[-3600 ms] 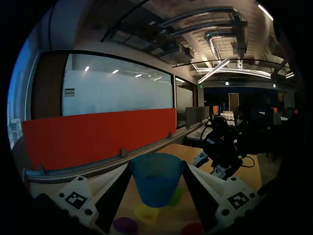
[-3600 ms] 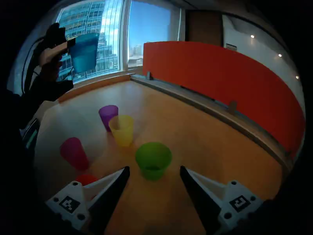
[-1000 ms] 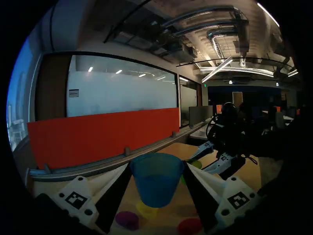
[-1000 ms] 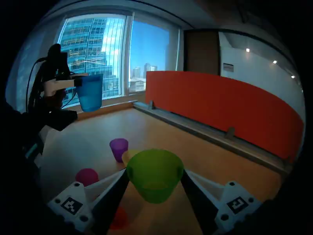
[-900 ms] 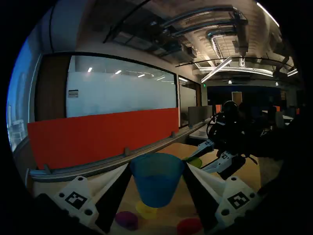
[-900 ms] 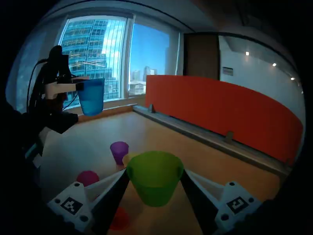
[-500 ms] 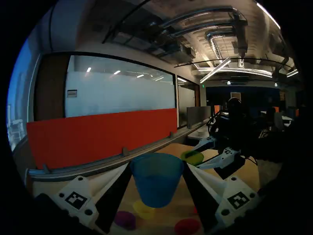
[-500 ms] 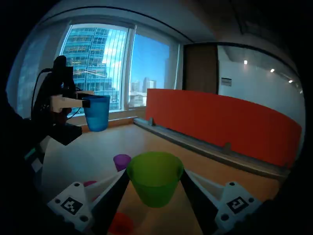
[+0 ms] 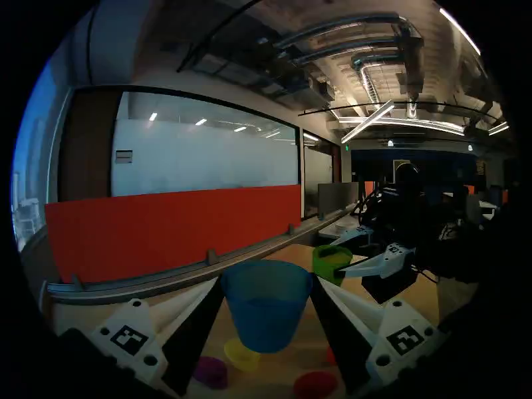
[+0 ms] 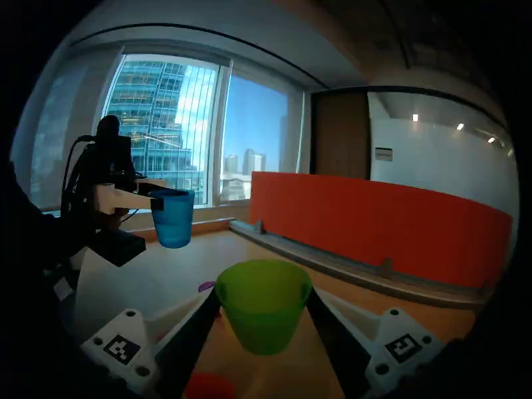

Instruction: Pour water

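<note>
Left gripper (image 9: pixel 266 282) clamps blue cup (image 9: pixel 266 316); right gripper (image 10: pixel 264 286) clamps green cup (image 10: pixel 264 316), at blue's 2 o'clock, apart, both upright.

Translucent green plastic cup (image 10: pixel 264 312) lifted
Right claw (image 10: pixel 262 292) closed on it, raising it off the worktop (image 10: pixel 213 256).

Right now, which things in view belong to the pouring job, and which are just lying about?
Job: blue cup, seemingly part full, in the left gripper; green cup in the right gripper.
Lying about: yellow cup, purple cup and red cup on the table.
</note>
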A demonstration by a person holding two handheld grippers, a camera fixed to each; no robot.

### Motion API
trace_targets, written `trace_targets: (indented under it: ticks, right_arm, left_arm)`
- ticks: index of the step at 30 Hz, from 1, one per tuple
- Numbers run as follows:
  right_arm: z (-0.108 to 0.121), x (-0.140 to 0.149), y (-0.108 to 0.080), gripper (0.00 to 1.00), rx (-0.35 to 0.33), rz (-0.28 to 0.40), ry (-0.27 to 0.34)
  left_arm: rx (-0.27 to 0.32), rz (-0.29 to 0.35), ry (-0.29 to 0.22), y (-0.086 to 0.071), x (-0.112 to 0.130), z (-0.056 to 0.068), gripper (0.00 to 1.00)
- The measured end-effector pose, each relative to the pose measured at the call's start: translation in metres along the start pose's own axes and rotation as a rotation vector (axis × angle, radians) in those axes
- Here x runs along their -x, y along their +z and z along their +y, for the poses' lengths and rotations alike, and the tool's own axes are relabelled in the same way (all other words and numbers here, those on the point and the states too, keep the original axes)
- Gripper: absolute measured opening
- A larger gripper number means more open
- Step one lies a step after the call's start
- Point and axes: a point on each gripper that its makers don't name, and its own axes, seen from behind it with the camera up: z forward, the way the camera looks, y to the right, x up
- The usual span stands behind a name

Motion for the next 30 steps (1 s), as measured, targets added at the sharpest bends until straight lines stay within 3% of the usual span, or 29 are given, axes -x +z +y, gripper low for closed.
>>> trace_targets:
  ticks: [14,23,30]
  right_arm:
    - [-0.006,-0.010,0.000,0.92,-0.015,0.025,-0.007]
    - [-0.025,-0.016,0.007,0.92,-0.066,0.032,-0.011]
    - [-0.038,-0.013,0.015,0.92,-0.102,0.031,-0.011]
  left_arm:
    - [0.004,0.003,0.004,0.000,-0.002,0.003,0.89]
    - [-0.002,0.024,0.011,-0.002,-0.011,0.001,0.89]
    - [-0.028,0.036,0.045,-0.005,-0.020,-0.005,0.89]
